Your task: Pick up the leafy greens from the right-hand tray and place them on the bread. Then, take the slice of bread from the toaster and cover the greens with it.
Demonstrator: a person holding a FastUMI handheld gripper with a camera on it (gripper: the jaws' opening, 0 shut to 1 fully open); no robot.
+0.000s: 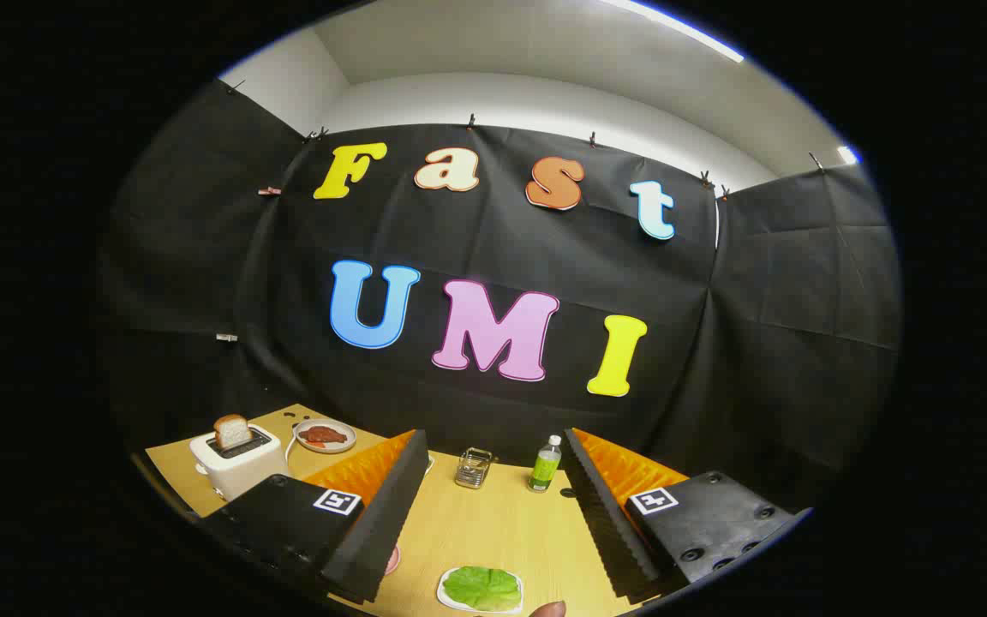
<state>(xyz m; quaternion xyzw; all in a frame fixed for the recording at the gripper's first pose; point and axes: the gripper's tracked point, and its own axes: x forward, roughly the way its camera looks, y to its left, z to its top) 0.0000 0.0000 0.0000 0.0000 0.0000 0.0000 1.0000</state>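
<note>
Greens (482, 587) are seen lying on a white tray (451, 602) on the table (502, 523), low between the fingers of the gripper (490, 506), which are spread wide and hold nothing. Nothing has been lifted yet, so the whole task is judged to be left. A bread slice (232, 430) stands up out of the toaster (235, 463), well apart to the left. The bread meant to receive the greens cannot be made out; a pinkish edge by the left finger may be part of it.
</note>
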